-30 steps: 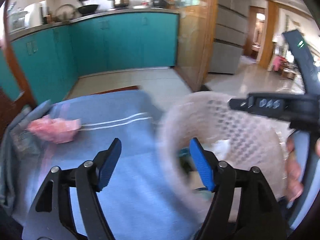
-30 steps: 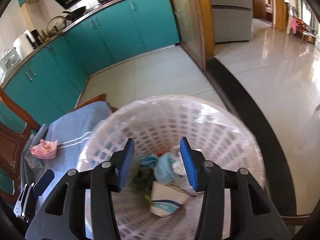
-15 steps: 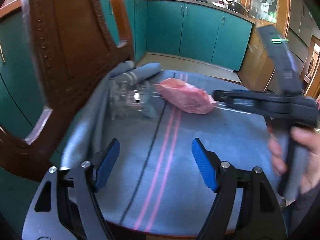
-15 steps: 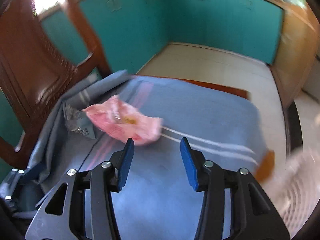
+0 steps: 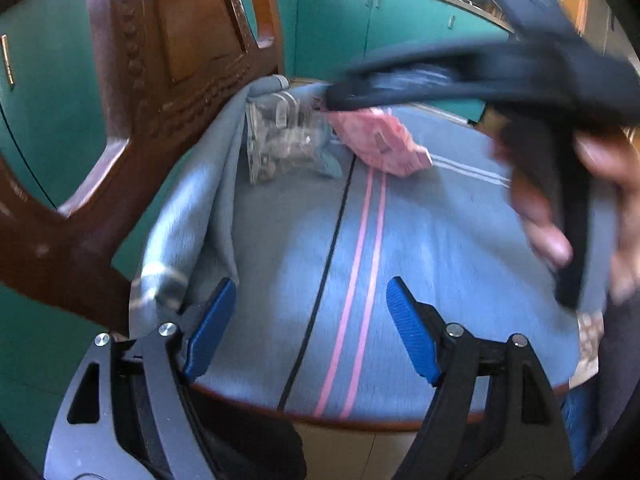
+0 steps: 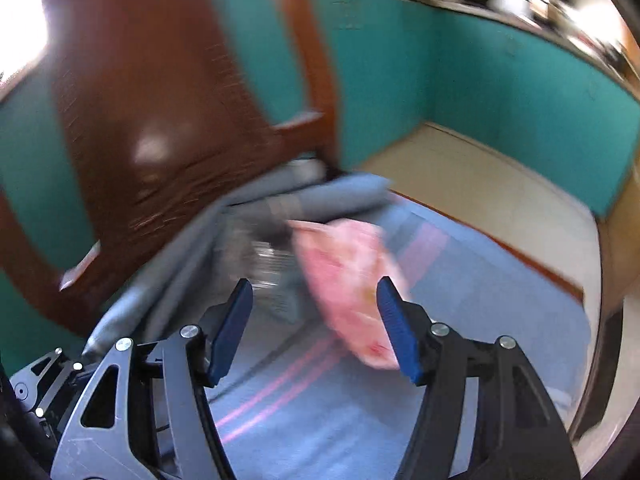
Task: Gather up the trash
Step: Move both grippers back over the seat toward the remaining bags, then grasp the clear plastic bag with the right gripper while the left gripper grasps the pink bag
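Trash: a clear wrapper and a pink bag lie side by side at the far edge of the blue cloth that covers the seat, up against the chair back. They look to touch where the bag's corner overlaps the wrapper, though that is hard to be sure of.
Chair back: carved brown wood at the left of both views; it hems the trash in from that side, so I judge a reach has to come in from the front or right.
Cloth fold: the cloth's left edge is bunched against the wood, and the wrapper sits half in that fold, probably why it looks awkward to get at.
Left gripper: fingers wide with nothing between them, low over the near edge of the seat, well short of the trash.
Right gripper: jaws opening, the pink bag framed just beyond them and by the right finger; no pad presses on it. It seems lined up to take the bag first.
Hand: seen from the left view at the right, wrapped round the right gripper's handle.
Hard to see: the right view is smeared by motion, so the wrapper there is only a grey glint. No bin shows in either view. What the wrapper holds cannot be told.
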### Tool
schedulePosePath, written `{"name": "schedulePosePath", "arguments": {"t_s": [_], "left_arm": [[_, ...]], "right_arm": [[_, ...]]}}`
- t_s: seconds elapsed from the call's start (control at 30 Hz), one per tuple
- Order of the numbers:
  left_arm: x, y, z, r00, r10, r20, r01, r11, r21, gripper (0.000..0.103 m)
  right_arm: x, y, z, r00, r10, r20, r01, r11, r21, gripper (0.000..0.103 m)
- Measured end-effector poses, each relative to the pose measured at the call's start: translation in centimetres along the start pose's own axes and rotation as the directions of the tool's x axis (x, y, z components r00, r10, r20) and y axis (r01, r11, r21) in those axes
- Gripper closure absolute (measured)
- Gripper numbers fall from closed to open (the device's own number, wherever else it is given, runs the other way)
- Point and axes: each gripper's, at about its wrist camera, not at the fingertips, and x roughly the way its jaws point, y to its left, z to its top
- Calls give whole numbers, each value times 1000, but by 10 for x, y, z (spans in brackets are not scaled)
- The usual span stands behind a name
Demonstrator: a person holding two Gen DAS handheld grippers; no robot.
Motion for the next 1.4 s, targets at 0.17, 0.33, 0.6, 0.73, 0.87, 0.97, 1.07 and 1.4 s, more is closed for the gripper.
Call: {"name": "schedulePosePath", "arguments": {"t_s": [0.17, 0.33, 0.6, 0.73, 0.87, 0.97, 1.07, 1.4], "left_arm": [[-6, 3, -12, 1000, -2, -22, 2, 1000, 9, 24], [-6, 5, -15, 999, -5, -33, 5, 1000, -6, 23], [-8, 6, -16, 999, -24, -40, 23, 999, -26, 22], [-13, 10, -15, 999, -28, -21, 28, 999, -26, 21], [-15, 9, -12, 999, -30, -12, 29, 999, -33, 20], [-14, 2, -1, 998, -59, 16, 59, 997, -40, 20], [-6, -6, 27, 995, -75, 63, 79, 995, -63, 19], [76, -18, 126, 992, -124, 4, 120, 959, -255, 8]], "right_arm": [[47, 51, 18, 995, 27, -95, -49, 971, -233, 39], [86, 54, 6, 970, -66, -232, -15, 944, -330, 46], [54, 40, -13, 971, 25, -239, -86, 964, -250, 99], [8, 28, -22, 981, 84, -177, -117, 976, -183, 99], [-45, 1, -42, 992, 64, -112, -76, 991, -106, 99], [-72, -30, -62, 992, -51, -116, 52, 999, 7, 99], [-79, -62, -84, 974, -149, -171, 171, 978, 123, 99], [-85, -83, -114, 975, -163, -154, 193, 959, 206, 42]]}}
